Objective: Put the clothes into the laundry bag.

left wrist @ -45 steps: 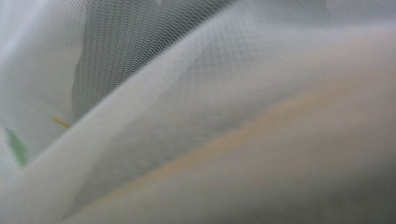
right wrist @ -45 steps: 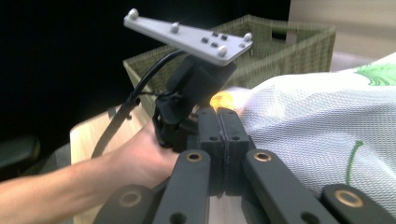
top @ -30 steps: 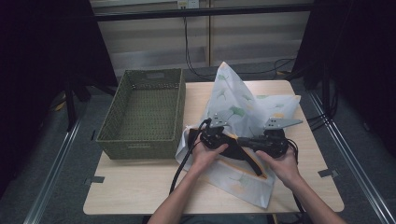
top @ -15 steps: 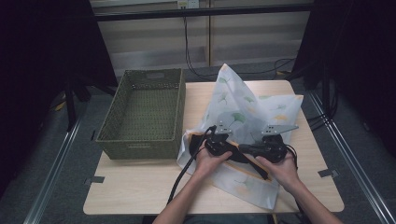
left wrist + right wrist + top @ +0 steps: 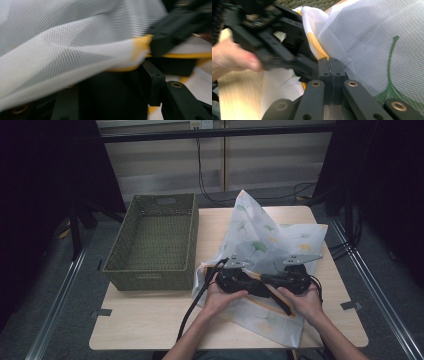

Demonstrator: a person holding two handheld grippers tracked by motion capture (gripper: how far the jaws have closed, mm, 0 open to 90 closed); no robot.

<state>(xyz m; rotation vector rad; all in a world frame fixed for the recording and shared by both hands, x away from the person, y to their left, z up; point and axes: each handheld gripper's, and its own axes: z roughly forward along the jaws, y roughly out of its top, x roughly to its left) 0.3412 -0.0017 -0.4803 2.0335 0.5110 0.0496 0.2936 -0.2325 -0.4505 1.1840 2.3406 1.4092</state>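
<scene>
Right gripper pinching mesh bag (yellow hem), left gripper seemingly loosened

The high view is dim, its sides sinking into near black, while soft overhead light falls on the pale wooden table, with faint shadows under the forearms. In the left gripper view, the white mesh bag with yellow trim is smeared by blur. The right gripper view is brighter: its jaws are sharp, while the other tool and hand are blurred.
</scene>
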